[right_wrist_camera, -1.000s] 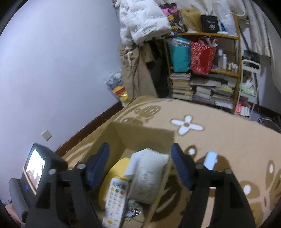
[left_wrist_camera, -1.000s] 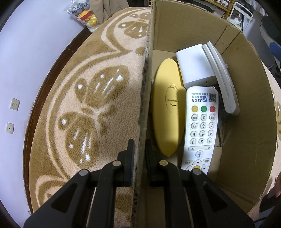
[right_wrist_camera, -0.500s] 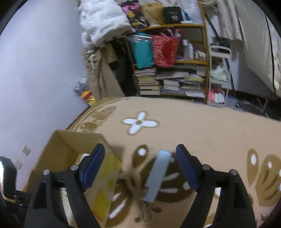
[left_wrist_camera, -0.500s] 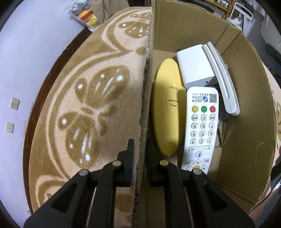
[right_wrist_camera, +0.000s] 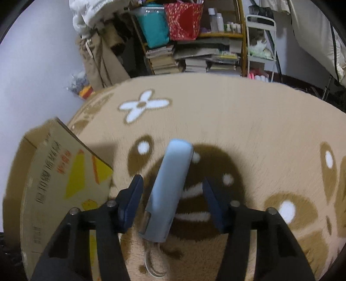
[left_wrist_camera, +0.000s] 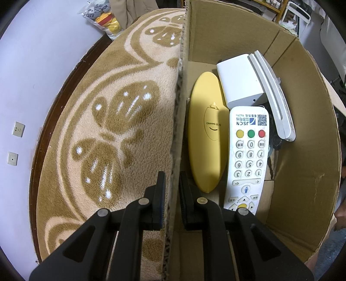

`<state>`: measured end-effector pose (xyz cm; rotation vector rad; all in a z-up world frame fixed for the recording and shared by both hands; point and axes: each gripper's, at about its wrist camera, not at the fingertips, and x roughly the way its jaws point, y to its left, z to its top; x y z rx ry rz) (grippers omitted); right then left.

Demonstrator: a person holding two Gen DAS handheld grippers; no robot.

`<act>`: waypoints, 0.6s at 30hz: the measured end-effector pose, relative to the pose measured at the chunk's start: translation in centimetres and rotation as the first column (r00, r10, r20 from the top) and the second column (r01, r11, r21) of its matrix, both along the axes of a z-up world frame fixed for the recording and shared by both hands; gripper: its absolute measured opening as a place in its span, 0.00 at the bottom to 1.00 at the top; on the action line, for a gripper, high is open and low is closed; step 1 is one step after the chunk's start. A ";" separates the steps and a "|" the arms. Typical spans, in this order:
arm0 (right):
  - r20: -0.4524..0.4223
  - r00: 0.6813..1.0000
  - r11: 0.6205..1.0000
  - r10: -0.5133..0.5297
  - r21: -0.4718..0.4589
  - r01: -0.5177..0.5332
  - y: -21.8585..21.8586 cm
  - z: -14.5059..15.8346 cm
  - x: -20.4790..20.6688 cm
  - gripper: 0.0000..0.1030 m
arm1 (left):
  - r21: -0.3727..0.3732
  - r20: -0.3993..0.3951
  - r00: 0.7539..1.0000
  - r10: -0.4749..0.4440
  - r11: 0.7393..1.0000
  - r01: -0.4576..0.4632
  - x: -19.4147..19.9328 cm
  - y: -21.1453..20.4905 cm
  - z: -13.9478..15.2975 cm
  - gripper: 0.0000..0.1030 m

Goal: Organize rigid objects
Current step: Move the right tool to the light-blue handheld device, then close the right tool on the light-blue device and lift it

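Observation:
My left gripper point(left_wrist_camera: 172, 183) is shut on the left wall of the cardboard box point(left_wrist_camera: 177, 112), one finger outside and one inside. In the box lie a yellow oval case point(left_wrist_camera: 207, 134), a white remote with coloured buttons point(left_wrist_camera: 248, 157), a white block point(left_wrist_camera: 240, 80) and a white flat device point(left_wrist_camera: 272, 97). In the right wrist view a long light-blue device point(right_wrist_camera: 170, 190) with a white cord loop point(right_wrist_camera: 151, 263) lies on the rug. My right gripper point(right_wrist_camera: 173, 188) stands open with its fingers on either side of the device, without touching it. The box point(right_wrist_camera: 54, 183) stands to its left.
A beige rug with brown patterns point(right_wrist_camera: 248, 121) covers the floor. Behind it stand a crowded bookshelf point(right_wrist_camera: 194, 54), a white rack point(right_wrist_camera: 261, 43) and hanging clothes point(right_wrist_camera: 97, 56). A bag of items point(left_wrist_camera: 101, 13) lies by the white wall, which has sockets point(left_wrist_camera: 18, 129).
My right gripper has swung away from the box, rightward and down, and now straddles the light-blue device on the rug. The left gripper has kept its hold on the box wall.

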<state>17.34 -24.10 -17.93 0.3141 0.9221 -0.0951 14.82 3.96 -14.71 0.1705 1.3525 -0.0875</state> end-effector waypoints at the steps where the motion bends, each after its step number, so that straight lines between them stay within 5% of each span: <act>1: -0.004 1.000 1.000 -0.007 -0.001 0.007 0.0 -0.3 0.0 0.59 | 0.000 0.000 1.000 0.000 1.000 0.000 0.0 -0.1 0.0 0.12; 7: -0.029 0.999 0.999 -0.019 -0.029 0.018 0.4 -1.1 0.4 0.56 | -0.003 -0.001 1.000 0.002 1.000 -0.002 0.0 -0.1 0.0 0.12; 14: -0.055 0.998 0.993 -0.016 -0.120 0.009 1.5 -0.8 0.7 0.33 | -0.002 -0.001 1.000 0.001 1.000 -0.001 0.0 -0.1 -0.1 0.12; 18: -0.050 0.999 0.986 -0.014 -0.166 0.005 1.9 -0.6 0.4 0.28 | -0.001 0.000 1.000 0.000 1.000 0.000 0.0 -0.1 -0.1 0.12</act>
